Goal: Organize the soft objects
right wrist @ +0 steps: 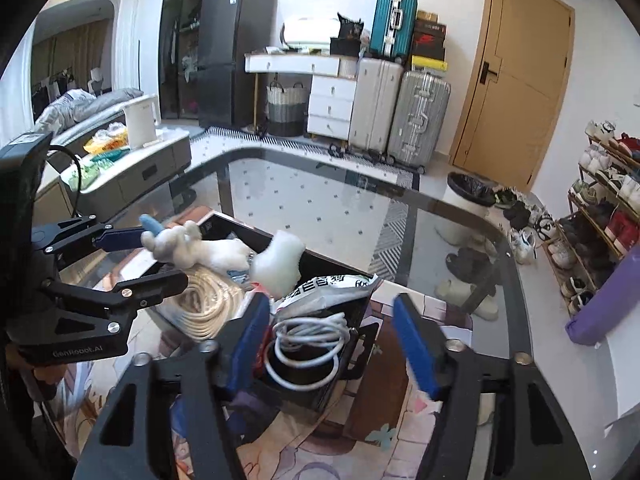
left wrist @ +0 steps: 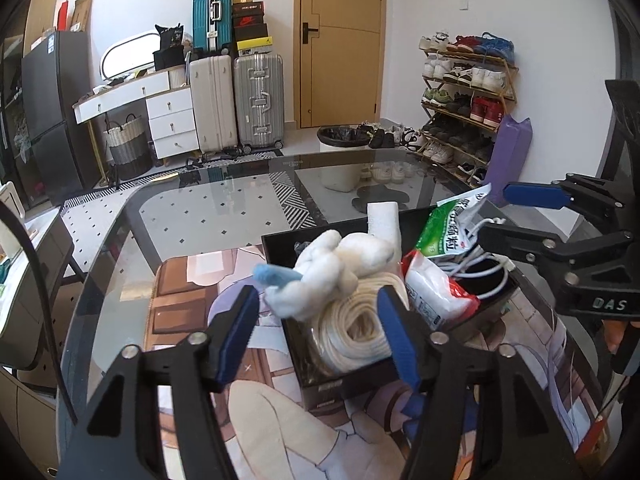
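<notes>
The soft things appear already gathered: a black box (left wrist: 360, 380) sits on the printed mat (left wrist: 180, 296) on the glass table (left wrist: 200, 216), toward the table's near edge, and it is full. A white plush toy (left wrist: 332, 268) with a blue tip lies on top at the box's left end, partly overhanging the rim, and under it sits a coil of white rope (left wrist: 352, 328). A white foam piece (left wrist: 384, 218) stands at the far wall of the box. Toward the right end lie a green-and-white packet (left wrist: 448, 228), a red-and-white packet (left wrist: 436, 296) and a coiled white cable (right wrist: 308, 344). No soft item shows loose on the bare glass or mat, so the sorting looks close to finished; what may remain is tucking the overhanging plush fully inside.

The left gripper (left wrist: 316, 316) points down at a slant over the box's left end, its blue pads apart on either side of the rope and plush, pressing on neither. The right gripper (right wrist: 332, 340) slants down likewise over the right end, its pads apart, with the cable and the box's corner between them and no grip on anything.
</notes>
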